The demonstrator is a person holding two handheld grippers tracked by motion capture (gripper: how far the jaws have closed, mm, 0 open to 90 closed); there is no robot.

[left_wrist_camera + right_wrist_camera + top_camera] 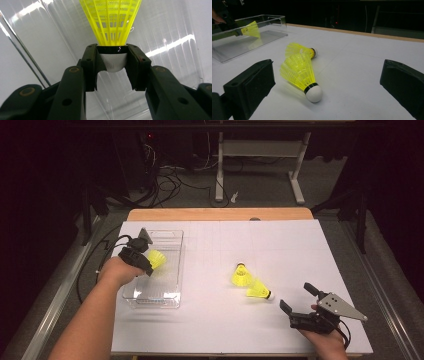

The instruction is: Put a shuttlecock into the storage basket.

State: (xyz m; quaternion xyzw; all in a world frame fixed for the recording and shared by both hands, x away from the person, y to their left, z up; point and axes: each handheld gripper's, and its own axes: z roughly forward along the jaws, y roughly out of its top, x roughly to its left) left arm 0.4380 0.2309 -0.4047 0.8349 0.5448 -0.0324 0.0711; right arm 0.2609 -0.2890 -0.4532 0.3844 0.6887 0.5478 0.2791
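Over the clear plastic bin at the desk's left side, the left gripper is hovering, its fingers grasping a yellow shuttlecock by its white cork, the skirt pointing away above the bin's floor. Toward the middle of the white desk, two more yellow shuttlecocks are lying on their sides, touching each other: the farther one and the nearer one. At the right, the right gripper is resting near the desk's front edge, its fingers spread wide and released, pointing at the nearer shuttlecock just beyond them.
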